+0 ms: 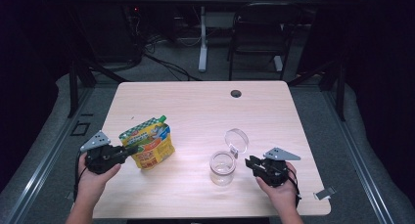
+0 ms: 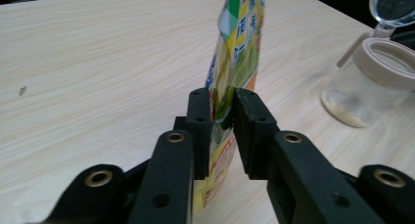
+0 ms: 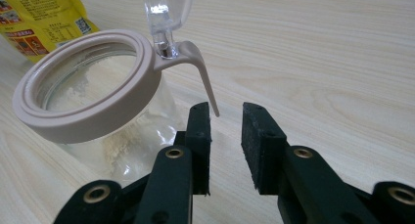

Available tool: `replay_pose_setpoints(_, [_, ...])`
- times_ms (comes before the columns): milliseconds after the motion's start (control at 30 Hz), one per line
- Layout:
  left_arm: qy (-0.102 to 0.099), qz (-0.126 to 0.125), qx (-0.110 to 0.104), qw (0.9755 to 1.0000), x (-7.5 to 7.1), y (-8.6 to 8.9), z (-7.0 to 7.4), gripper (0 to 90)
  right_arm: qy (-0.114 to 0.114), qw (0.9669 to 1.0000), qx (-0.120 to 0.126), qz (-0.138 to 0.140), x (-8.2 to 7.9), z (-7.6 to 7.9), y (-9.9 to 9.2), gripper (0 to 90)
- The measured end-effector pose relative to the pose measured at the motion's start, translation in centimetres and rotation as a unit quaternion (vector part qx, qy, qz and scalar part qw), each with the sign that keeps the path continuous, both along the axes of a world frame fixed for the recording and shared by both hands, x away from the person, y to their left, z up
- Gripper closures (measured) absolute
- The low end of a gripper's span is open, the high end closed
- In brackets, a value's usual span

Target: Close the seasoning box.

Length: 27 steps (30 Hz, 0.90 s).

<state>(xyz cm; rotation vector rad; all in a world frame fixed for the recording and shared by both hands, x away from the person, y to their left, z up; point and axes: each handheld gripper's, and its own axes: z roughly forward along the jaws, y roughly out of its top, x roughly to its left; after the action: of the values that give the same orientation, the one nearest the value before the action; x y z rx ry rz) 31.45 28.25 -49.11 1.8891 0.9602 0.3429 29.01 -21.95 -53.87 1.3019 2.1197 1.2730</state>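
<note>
The pouch [image 1: 148,145] stood upright at about eight o'clock on the tabletop [image 1: 195,106], well apart from the glass jar [image 1: 222,168] at about five o'clock. Being a soft, printed foil bag with a green cap at its top corner, it would likely be light, floppy and a little slick, so it should be pinched at a flat side seam rather than across its bulging belly. The left claw [image 2: 222,117] had done just that: its jaws were clenched on the pouch's edge, both pads flat against the film.

The jar looked rigid, smooth and breakable, with a pale plastic collar, a thin lever tab and its clear hinged lid [image 1: 237,139] tipped open at twelve o'clock of the mouth. A little pale powder lay in the bottom. The right claw [image 3: 226,117] waited released at three o'clock of the jar, jaws partly apart, the lever tab's tip just by the left pad, gripping nothing.
</note>
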Motion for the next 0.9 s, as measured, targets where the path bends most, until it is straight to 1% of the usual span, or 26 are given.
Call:
replay_pose_setpoints(67, [0.003,-0.004,0.003,1.0000,-0.1,-0.3,0.1,80.3,-0.002,1.0000,0.000,0.001,0.1,0.0,0.0,73.6])
replay_pose_setpoints(100, [0.000,-0.006,0.004,1.0000,-0.2,-0.4,0.0,80.7,0.000,1.0000,0.000,0.002,0.1,0.0,0.1,73.6])
replay_pose_setpoints(200, [0.001,-0.011,0.008,0.9999,-0.3,-0.7,0.1,81.6,0.002,1.0000,-0.001,0.004,0.1,0.0,0.2,73.5])
replay_pose_setpoints(467, [-0.008,-0.007,0.018,0.9998,-0.7,-1.6,0.2,82.7,0.001,1.0000,-0.001,0.004,0.1,0.1,0.1,73.5])
replay_pose_setpoints(500, [-0.006,-0.007,0.020,0.9998,-0.8,-1.7,0.2,82.8,0.000,1.0000,-0.001,0.004,0.1,0.1,0.1,73.5])
replay_pose_setpoints(567, [-0.004,-0.013,0.020,0.9997,-0.9,-1.8,0.3,83.0,0.001,1.0000,-0.003,0.003,0.1,0.1,0.1,73.5])
replay_pose_setpoints(733, [0.005,-0.026,0.017,0.9995,-1.2,-2.0,0.5,84.1,-0.003,1.0000,0.001,0.003,0.1,0.2,0.0,73.4])
replay_pose_setpoints(800, [0.014,-0.034,0.014,0.9992,-1.2,-1.8,0.5,84.1,-0.003,1.0000,0.004,0.002,0.1,0.2,0.0,73.3])
replay_pose_setpoints(900, [0.022,-0.038,0.009,0.9990,-1.2,-1.6,0.6,84.1,-0.003,1.0000,0.005,0.001,0.1,0.3,-0.1,73.3])
